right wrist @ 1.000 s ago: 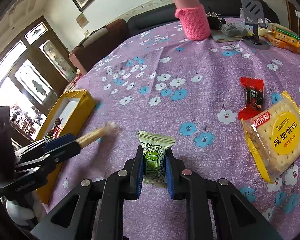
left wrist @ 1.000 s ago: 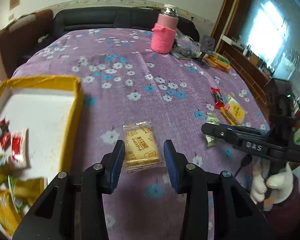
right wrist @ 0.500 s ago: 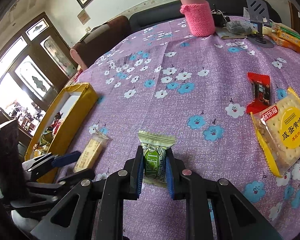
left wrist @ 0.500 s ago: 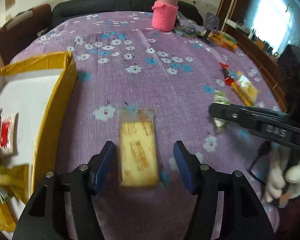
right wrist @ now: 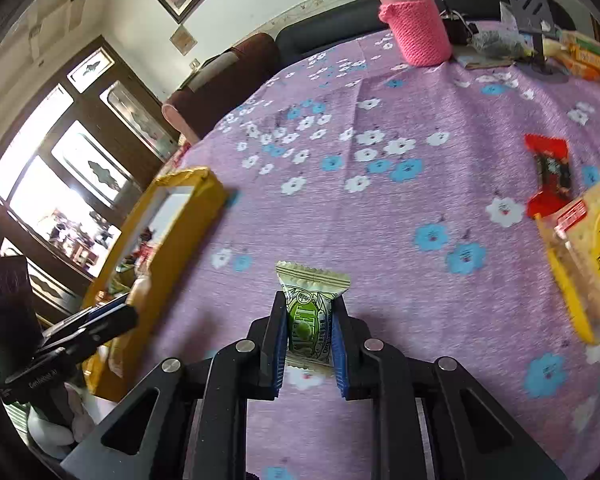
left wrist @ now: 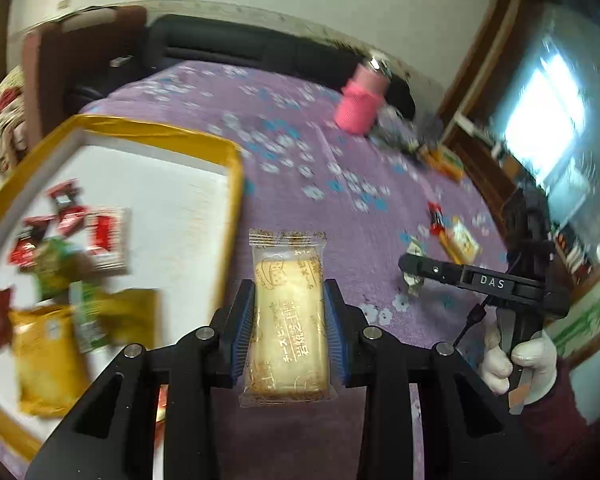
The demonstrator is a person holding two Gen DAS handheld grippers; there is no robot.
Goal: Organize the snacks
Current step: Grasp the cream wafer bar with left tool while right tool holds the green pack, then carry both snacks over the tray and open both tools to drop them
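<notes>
Purple floral tablecloth (left wrist: 332,184) covers the table in both views, with a dark sofa behind it.

Left wrist view: your left gripper (left wrist: 289,320) is closed on a clear-wrapped biscuit pack (left wrist: 287,320), blue pads pressing both long edges, the pack pointing forward and lifted off the cloth. It sits just right of the yellow box (left wrist: 228,148), whose white floor holds red, green and yellow snack packets (left wrist: 66,236), blurred here. A pink-sleeved flask (left wrist: 360,110) stands at the far side of the table. Your right gripper (left wrist: 410,270) appears at the right edge, fingers closed on a small packet; your white-gloved hand (left wrist: 516,364) holds its handle.

Right wrist view: your right gripper (right wrist: 310,332) is clamped on a green candy packet (right wrist: 310,312), jaws nearly together with the packet between the pads, its top edge projecting forward above the cloth. A red candy (right wrist: 550,172) and a yellow cracker pack (right wrist: 584,256) lie touching on the cloth at right, well apart from the box (right wrist: 204,188) at left. Your left gripper (right wrist: 112,316) is at the box's near rim.
</notes>
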